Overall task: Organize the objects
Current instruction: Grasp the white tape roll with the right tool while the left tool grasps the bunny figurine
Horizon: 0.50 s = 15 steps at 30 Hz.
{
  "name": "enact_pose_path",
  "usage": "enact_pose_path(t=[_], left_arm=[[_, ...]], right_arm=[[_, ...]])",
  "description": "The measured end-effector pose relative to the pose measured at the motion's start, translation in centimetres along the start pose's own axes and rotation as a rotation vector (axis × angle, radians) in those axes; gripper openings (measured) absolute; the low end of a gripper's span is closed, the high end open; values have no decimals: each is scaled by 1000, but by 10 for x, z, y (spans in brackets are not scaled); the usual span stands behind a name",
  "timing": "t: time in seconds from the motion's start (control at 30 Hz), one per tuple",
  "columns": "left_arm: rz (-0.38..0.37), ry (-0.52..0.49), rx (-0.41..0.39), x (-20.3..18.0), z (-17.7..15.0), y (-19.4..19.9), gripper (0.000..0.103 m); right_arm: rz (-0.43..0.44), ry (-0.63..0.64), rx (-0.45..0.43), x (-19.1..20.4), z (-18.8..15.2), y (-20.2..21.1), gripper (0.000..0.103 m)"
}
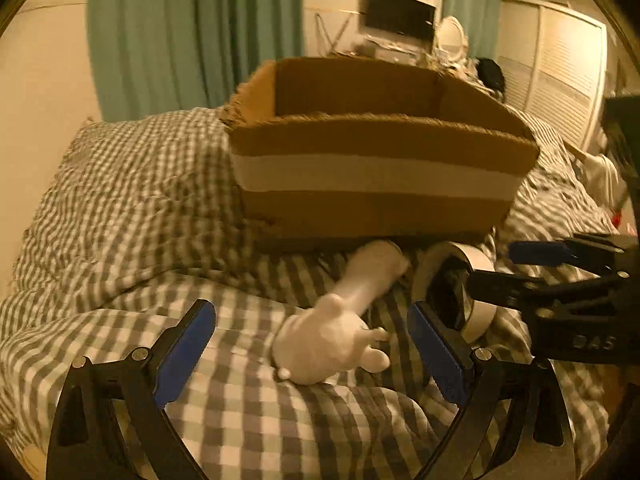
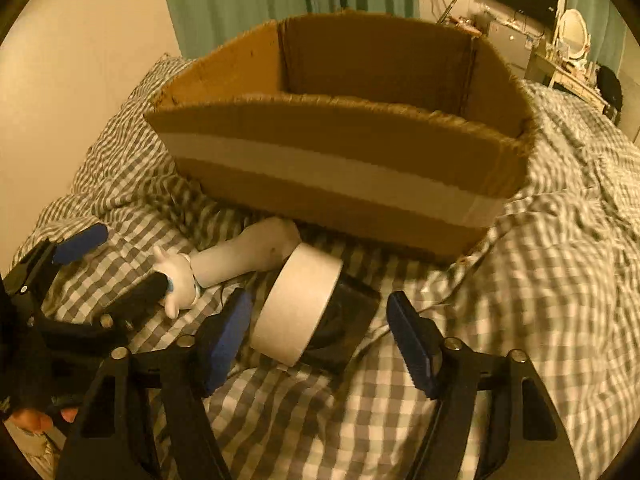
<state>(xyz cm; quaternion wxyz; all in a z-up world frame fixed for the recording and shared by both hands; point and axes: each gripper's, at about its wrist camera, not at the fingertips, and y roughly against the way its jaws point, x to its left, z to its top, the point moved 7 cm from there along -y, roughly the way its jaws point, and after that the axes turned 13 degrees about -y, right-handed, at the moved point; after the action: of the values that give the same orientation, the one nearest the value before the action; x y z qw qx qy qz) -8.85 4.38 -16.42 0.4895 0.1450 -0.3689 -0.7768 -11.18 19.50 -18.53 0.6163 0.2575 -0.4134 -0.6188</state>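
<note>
My left tool (image 1: 310, 360) is spread wide around the white toy hand (image 1: 332, 340) without touching it; the toy lies on the checked bed cover (image 1: 120, 200), its arm end against the cardboard box (image 1: 376, 168). My right tool (image 2: 320, 344) is also wide, straddling the roll of tape (image 2: 296, 304), which stands on edge on a dark flat object (image 2: 348, 332) just before the box.

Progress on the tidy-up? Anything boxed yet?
Done: nothing visibly; cardboard box interior mostly hidden. In hand: nothing; left gripper open around the white hand model, right gripper open around the tape roll. Left: both still lie on the bedding.
</note>
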Motion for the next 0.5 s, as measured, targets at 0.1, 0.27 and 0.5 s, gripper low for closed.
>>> enact_pose_path(t=[0.1, 0.27, 0.5], left_arm=[[3, -8, 24, -1, -6, -8, 99], [-11, -6, 69, -2, -13, -25, 99], [-53, 4, 91, -6, -17, -45, 95]], right_arm=[[-15, 23, 5, 2, -2, -8, 52], [-36, 69, -1, 8, -12, -10, 38], [-61, 102, -56, 2, -10, 19, 32]])
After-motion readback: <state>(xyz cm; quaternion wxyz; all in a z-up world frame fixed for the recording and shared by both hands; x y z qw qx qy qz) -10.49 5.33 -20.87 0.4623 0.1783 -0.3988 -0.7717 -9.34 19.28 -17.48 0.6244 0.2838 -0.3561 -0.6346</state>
